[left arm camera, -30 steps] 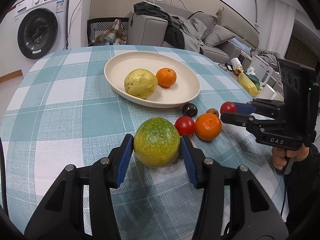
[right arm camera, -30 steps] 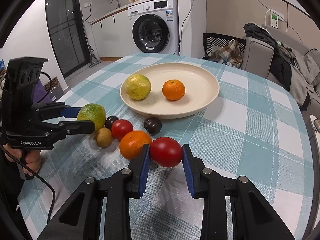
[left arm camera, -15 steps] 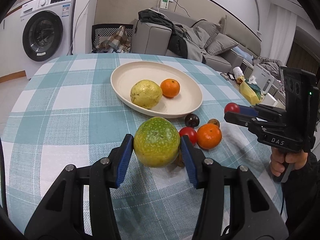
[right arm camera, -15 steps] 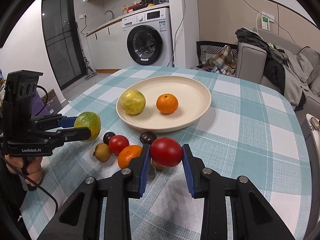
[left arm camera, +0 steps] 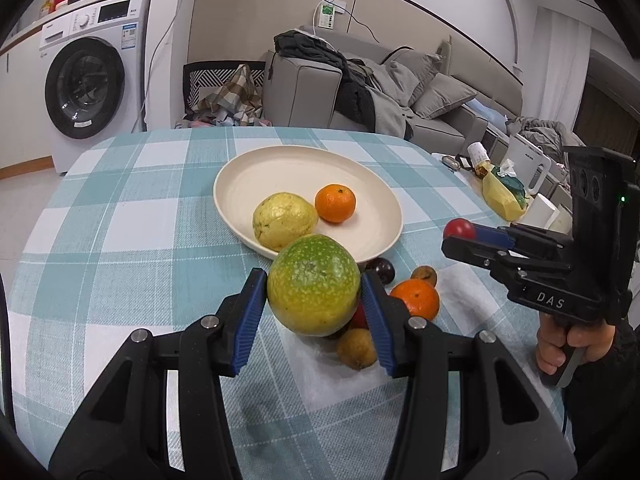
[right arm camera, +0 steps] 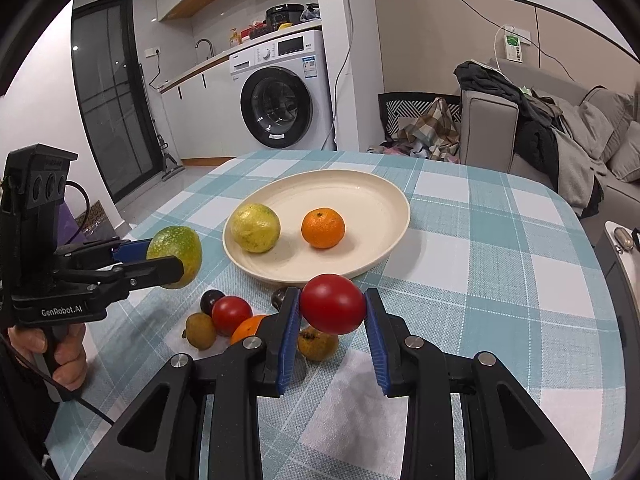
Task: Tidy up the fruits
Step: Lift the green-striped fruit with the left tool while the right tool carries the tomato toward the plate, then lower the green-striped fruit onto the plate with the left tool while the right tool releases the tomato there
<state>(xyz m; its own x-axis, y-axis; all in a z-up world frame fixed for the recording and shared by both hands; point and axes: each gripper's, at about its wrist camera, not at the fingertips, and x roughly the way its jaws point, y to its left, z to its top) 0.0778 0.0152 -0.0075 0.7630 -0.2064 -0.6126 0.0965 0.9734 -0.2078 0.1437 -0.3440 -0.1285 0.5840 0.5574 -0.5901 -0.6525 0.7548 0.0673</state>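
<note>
A round table is covered by a teal-and-white checked tablecloth [right arm camera: 500, 240]. Behind it a white washing machine [right arm camera: 280, 92] is set under a counter, on which bottles and a dark pot [right arm camera: 284, 14] are kept. A grey sofa [right arm camera: 560, 136] is piled with dark clothes and cushions. A charger [right arm camera: 513, 46] is plugged into the wall. A glazed dark door [right arm camera: 112, 96] is seen at the left.

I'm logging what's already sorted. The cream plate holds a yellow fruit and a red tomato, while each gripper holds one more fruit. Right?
Not quite: beside the yellow fruit on the cream plate sits an orange, not a red tomato, as the right wrist view shows. The red tomato is in the right gripper; the left gripper holds a green fruit.
</note>
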